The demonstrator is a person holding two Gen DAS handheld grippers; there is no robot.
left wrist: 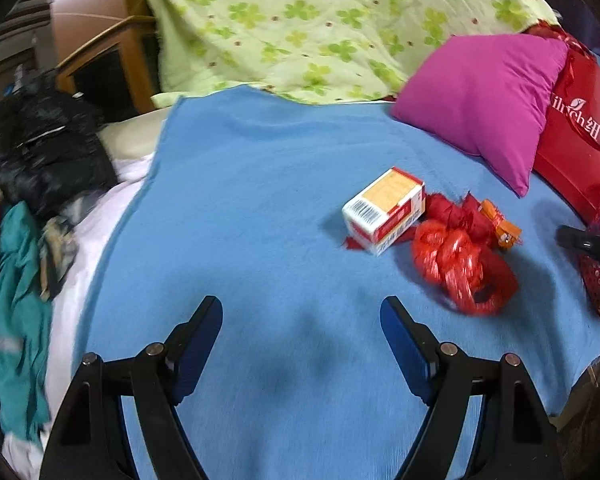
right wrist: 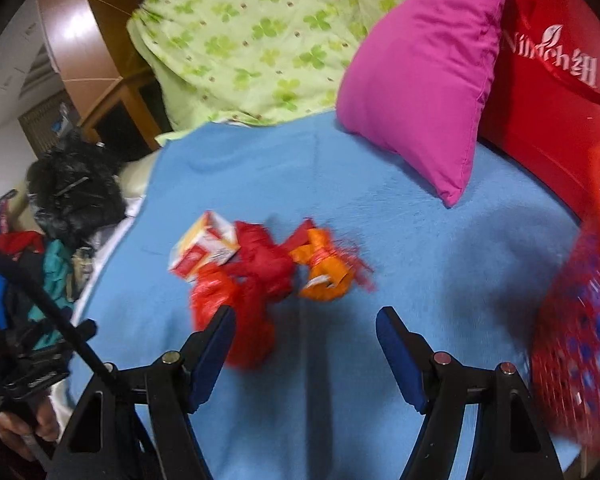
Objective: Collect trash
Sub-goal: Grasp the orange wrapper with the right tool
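A small pile of trash lies on the blue blanket (left wrist: 240, 200): a white, red and orange carton (left wrist: 384, 210), a crumpled red plastic bag (left wrist: 460, 268) and an orange wrapper (left wrist: 504, 228). My left gripper (left wrist: 302, 320) hangs open over bare blanket, below and left of the pile. In the right wrist view the carton (right wrist: 204, 250), red bag (right wrist: 252, 292) and orange wrapper (right wrist: 324, 272) lie just ahead of my right gripper (right wrist: 306, 330). It is open with nothing between its pads; its left finger overlaps the red bag in the picture.
A red perforated basket (right wrist: 580, 340) stands at the right edge of the blanket. A magenta pillow (left wrist: 488, 104), a red shopping bag (left wrist: 580, 132) and a green clover quilt (left wrist: 300, 20) lie behind. Dark clothes (left wrist: 48, 148) pile up at left.
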